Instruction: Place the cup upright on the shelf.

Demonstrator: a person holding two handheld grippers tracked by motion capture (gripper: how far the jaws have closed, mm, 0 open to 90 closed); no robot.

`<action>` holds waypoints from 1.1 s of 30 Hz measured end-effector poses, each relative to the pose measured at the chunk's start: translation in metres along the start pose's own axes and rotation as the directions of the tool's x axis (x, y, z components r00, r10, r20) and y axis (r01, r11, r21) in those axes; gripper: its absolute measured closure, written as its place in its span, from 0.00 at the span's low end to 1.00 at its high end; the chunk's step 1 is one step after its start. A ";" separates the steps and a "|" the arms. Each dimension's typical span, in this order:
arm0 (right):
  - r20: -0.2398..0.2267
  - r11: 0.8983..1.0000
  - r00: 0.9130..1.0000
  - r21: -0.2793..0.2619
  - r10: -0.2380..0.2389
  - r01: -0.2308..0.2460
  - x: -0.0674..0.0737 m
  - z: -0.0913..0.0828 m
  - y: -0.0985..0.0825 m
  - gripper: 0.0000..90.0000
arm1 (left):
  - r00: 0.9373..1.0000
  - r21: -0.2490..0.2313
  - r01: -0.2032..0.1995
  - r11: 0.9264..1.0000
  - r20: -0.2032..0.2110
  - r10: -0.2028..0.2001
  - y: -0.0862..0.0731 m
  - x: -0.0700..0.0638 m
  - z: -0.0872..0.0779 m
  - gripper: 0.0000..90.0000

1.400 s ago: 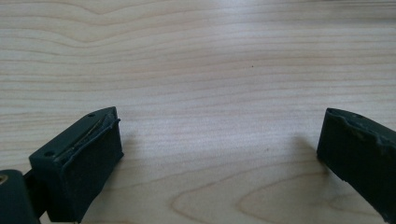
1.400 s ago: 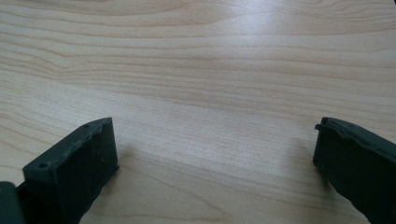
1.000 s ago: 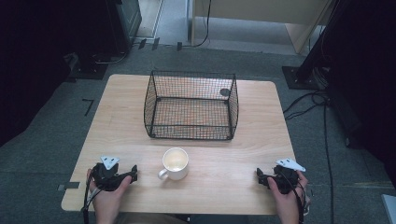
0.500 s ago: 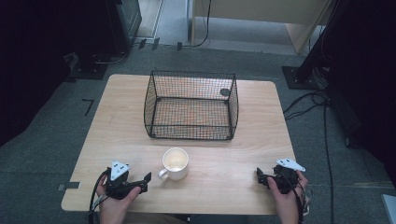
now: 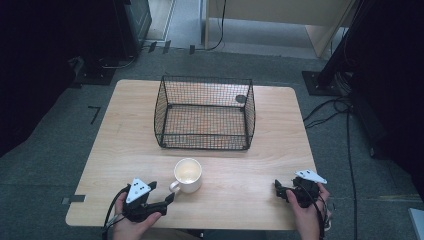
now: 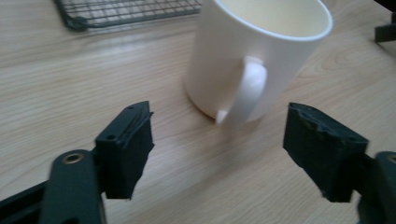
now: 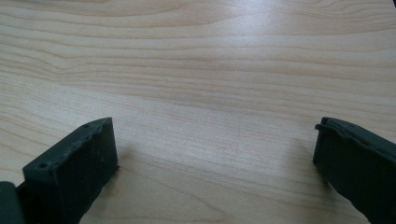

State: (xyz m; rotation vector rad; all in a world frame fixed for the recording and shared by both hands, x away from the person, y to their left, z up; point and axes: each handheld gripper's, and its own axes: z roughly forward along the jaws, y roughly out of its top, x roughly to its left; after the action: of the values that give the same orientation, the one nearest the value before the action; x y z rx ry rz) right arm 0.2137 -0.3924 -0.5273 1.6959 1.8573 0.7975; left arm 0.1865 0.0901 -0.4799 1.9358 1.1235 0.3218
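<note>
Table (image 5: pixel 125 150): we see a light wood top w/ rounded corners, from above; grey carpet floor (image 5: pixel 45 150) around it, dark equipment at the far left and right edges.

Basket (image 5: pixel 205 112): black wire mesh, open-topped, sits on the far-centre part of the table. A small dark round thing (image 5: pixel 240 99) shows at its far right corner; we can't tell what it is or whether it's inside.

Mug (image 5: pixel 187 175): white, upright, cream inside, just in front of the basket's near wall but not touching it. Its handle (image 6: pixel 245 91) points toward the near left, i.e. at the left gripper.

Left gripper (image 5: pixel 162 200): held in the person's left hand (image 5: pixel 132 225) at the near left edge, angled toward the mug, grey three-cornered plate on top. In the left gripper view we see its jaws spread wide, released, one each side of the handle w/ clear gaps, gripping nothing. The tips are near the mug's base, not touching it.

Right gripper (image 5: pixel 277 189): held in the person's right hand (image 5: pixel 307 212) at the near right edge, pointing left along the table, well apart from the mug. In the right gripper view its jaws stand wide apart, released, w/ bare wood grain between them.

Cables: one trails from each gripper toward the near edge.
</note>
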 end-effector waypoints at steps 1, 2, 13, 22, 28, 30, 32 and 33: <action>0.000 1.000 1.000 0.000 0.000 0.000 0.000 0.000 0.000 0.00 | 1.000 0.000 0.000 1.000 0.000 0.000 0.000 0.000 0.000 0.34; 0.000 1.000 1.000 0.000 0.001 -0.001 0.000 0.000 0.000 0.00 | 1.000 -0.007 -0.006 1.000 0.006 0.006 0.002 -0.003 0.003 0.39; 0.000 1.000 1.000 0.000 0.000 0.000 0.000 0.000 0.000 0.00 | 0.997 0.042 -0.077 0.996 0.012 0.076 0.014 -0.012 0.018 0.71; 0.000 1.000 1.000 0.000 0.001 -0.001 0.000 0.000 0.000 0.00 | 0.992 0.014 -0.127 0.992 0.007 0.126 0.015 -0.010 0.016 0.90; 0.000 1.000 1.000 0.000 0.000 0.000 0.000 0.000 0.000 0.00 | 0.988 0.003 -0.151 0.988 0.016 0.151 0.024 -0.009 0.014 0.90; 0.000 1.000 1.000 0.000 0.000 0.000 0.000 0.000 0.000 0.00 | 0.986 0.008 -0.164 0.986 0.030 0.164 0.030 -0.010 0.014 0.90; 0.000 1.000 1.000 0.000 0.000 0.000 0.000 0.000 0.000 0.00 | 0.984 0.007 -0.175 0.985 0.028 0.174 0.033 -0.010 0.014 0.90; 0.000 1.000 1.000 0.000 0.000 0.000 0.000 0.000 0.000 0.00 | 0.984 0.000 -0.178 0.984 0.023 0.178 0.035 -0.011 0.014 0.90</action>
State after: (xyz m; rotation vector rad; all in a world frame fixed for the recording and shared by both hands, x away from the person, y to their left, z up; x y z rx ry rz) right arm 0.2137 -0.3924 -0.5273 1.6958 1.8574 0.7975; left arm 0.2089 0.0657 -0.4593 2.0418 0.9374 0.3937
